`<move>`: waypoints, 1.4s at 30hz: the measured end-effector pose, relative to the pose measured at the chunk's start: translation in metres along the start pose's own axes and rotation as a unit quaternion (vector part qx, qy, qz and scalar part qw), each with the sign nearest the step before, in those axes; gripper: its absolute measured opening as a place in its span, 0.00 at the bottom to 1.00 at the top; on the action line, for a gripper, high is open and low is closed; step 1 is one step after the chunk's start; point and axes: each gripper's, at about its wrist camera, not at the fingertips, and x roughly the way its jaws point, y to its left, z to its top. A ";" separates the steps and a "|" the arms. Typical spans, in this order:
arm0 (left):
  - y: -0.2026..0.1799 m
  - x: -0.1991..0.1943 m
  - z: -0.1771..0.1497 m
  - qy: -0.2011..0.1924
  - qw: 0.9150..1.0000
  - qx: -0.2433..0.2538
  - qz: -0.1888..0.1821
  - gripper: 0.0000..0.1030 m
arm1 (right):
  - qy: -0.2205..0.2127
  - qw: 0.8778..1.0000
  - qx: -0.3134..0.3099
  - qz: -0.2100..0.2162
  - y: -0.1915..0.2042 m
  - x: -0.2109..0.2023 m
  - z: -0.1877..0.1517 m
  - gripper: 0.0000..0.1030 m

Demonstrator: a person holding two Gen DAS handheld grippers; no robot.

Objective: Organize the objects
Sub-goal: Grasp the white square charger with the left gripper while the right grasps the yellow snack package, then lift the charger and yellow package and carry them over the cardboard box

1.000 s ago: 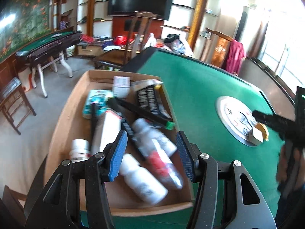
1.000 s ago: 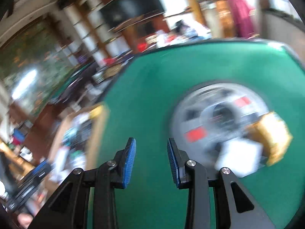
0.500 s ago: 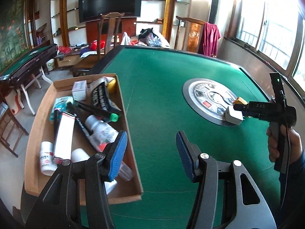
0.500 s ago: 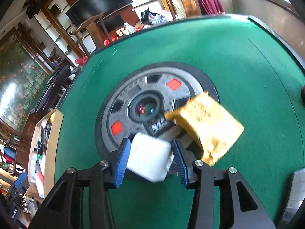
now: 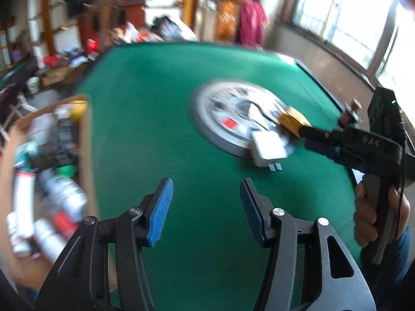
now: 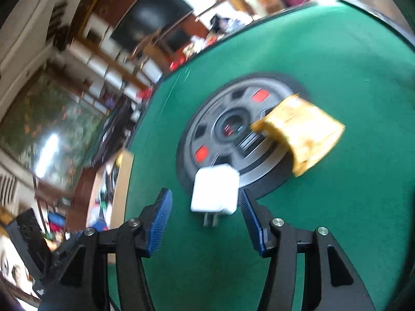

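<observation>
Right gripper [image 6: 206,215], jaws apart, frames a white charger [image 6: 215,191] (prongs toward the camera) on the green table [image 6: 337,59] beside a yellow packet [image 6: 302,133]; left gripper [image 5: 206,207] hangs parted above bare felt

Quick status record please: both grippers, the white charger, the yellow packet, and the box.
left gripper: open, empty, over the green table
right gripper: open, jaws either side of the charger, not closed on it
white charger: on the felt at the edge of the round centre panel, prongs toward the gripper
yellow packet: on the panel's rim
cardboard box: at table's left, holding bottles
</observation>
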 end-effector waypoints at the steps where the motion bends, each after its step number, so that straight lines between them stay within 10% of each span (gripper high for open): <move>1: -0.005 0.008 0.005 0.011 1.000 0.002 -0.005 0.53 | -0.008 1.000 0.004 -0.004 -0.003 -0.003 0.001 0.55; 23: -0.083 0.113 0.060 0.123 0.992 0.010 0.019 0.56 | -0.099 0.994 0.047 -0.030 -0.030 -0.044 0.026 0.57; 42: -0.031 0.078 0.012 0.038 0.999 0.014 0.018 0.44 | -0.037 0.957 -0.183 -0.224 -0.011 0.024 0.045 0.70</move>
